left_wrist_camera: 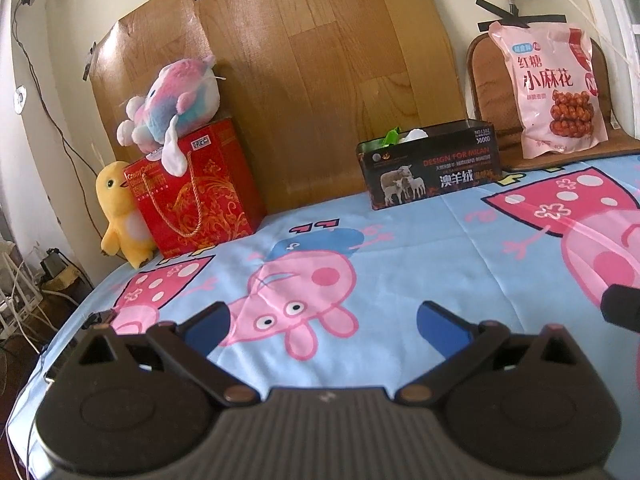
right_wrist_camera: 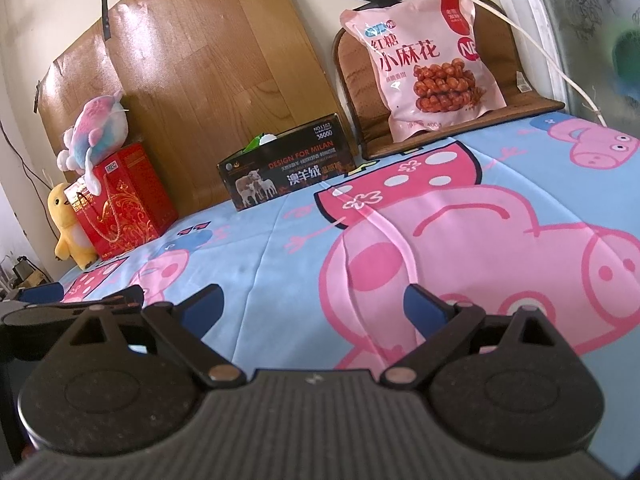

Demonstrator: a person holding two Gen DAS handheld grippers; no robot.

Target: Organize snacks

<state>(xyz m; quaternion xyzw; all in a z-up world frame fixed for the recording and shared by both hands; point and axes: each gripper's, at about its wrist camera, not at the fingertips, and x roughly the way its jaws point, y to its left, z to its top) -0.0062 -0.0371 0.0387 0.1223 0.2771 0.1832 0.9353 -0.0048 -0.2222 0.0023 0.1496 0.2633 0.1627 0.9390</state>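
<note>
A pink snack bag (left_wrist_camera: 554, 88) with a picture of fried dough twists leans upright on a brown cushion at the back right; it also shows in the right wrist view (right_wrist_camera: 424, 64). A black open box (left_wrist_camera: 430, 164) with a sheep picture stands on the bed in front of the wooden board, with green and white packets showing at its top; it also shows in the right wrist view (right_wrist_camera: 286, 164). My left gripper (left_wrist_camera: 324, 326) is open and empty, low over the cartoon sheet. My right gripper (right_wrist_camera: 314, 306) is open and empty, also low over the sheet.
A red gift bag (left_wrist_camera: 196, 192) stands at the back left with a pastel plush toy (left_wrist_camera: 176, 104) on top and a yellow plush duck (left_wrist_camera: 118, 212) beside it. A wooden board (left_wrist_camera: 304, 76) leans on the wall. The bed's left edge drops to cables on the floor.
</note>
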